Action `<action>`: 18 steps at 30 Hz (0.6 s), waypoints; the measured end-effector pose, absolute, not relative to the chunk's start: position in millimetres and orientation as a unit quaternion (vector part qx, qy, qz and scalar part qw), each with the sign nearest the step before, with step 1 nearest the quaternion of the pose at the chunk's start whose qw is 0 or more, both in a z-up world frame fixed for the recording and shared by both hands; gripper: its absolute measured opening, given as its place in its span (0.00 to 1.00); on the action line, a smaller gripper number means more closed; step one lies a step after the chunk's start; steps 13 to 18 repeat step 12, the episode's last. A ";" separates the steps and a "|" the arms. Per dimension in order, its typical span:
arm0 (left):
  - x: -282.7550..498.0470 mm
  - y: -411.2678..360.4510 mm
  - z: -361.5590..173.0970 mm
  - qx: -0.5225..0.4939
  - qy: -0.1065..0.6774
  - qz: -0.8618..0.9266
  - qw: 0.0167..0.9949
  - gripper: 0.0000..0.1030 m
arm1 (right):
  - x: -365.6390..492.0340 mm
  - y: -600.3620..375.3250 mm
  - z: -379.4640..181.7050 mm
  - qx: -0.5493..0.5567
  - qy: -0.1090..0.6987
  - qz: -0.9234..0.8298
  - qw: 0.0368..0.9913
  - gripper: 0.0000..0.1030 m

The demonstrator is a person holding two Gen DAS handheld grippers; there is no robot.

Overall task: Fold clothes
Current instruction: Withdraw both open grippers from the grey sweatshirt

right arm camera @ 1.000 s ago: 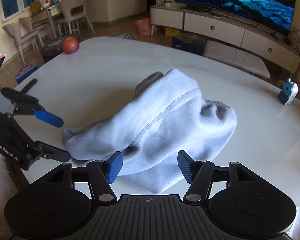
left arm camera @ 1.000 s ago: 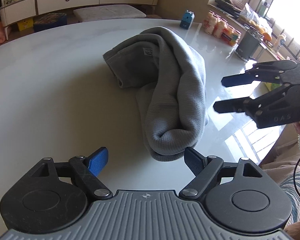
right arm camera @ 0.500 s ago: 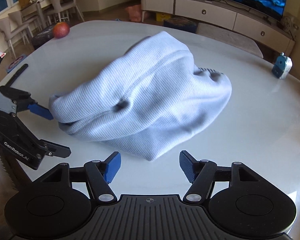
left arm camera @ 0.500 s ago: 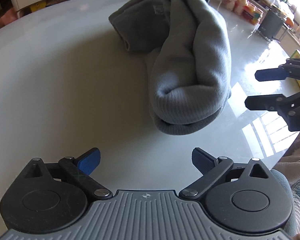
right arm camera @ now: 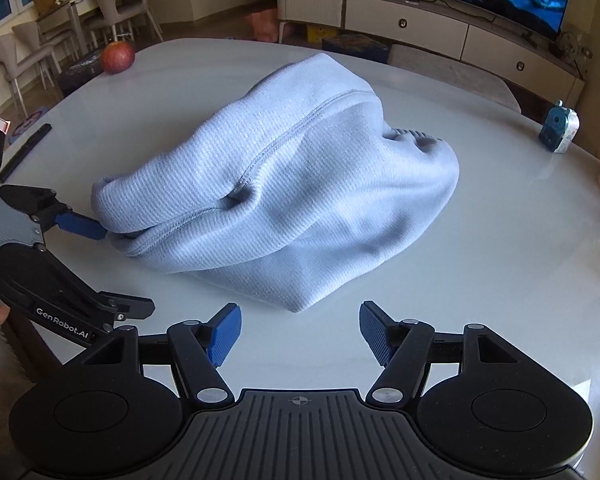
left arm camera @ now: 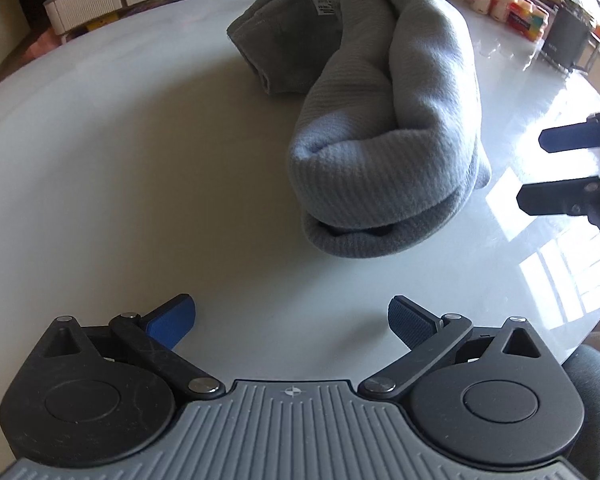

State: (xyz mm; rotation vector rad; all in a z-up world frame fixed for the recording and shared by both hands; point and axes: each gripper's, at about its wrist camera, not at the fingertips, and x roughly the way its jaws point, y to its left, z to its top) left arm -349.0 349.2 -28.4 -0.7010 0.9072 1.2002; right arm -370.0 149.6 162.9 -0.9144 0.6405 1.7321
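Your white table fills both views, and the grey garment lies bunched on it, not spread. In the left wrist view it runs from 12 o'clock down to the centre, its rolled end nearest you. A second ago that roll sat smaller and farther up the frame; you have brought the left gripper down and in toward it. In the right wrist view the heap now fills the centre, its lowest corner just above the right gripper.

Your left gripper's jaws are opening, now very wide, with nothing but bare table between them. From the right wrist view, at 9 o'clock, one of its blue pads looks to be at the hem of the roll, though contact is hard to confirm. Your right gripper stands partly open, barely changed over the second, and empty; the garment's corner is just ahead of its fingertips, not between them.

Judging by this, no fold is begun. You are set for a two-point pickup to open the heap out first.

At 11 o'clock in the right view sits an apple, well apart.
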 end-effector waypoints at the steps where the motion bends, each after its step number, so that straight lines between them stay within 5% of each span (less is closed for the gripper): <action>1: -348.6 348.8 -28.5 -0.310 0.403 0.534 0.675 1.00 | -370.1 149.6 162.3 -0.382 0.266 0.720 0.514 0.66; 18: -344.4 350.6 -28.4 -0.308 0.393 0.547 0.672 1.00 | -362.1 148.3 155.6 -0.384 0.270 0.708 0.527 0.67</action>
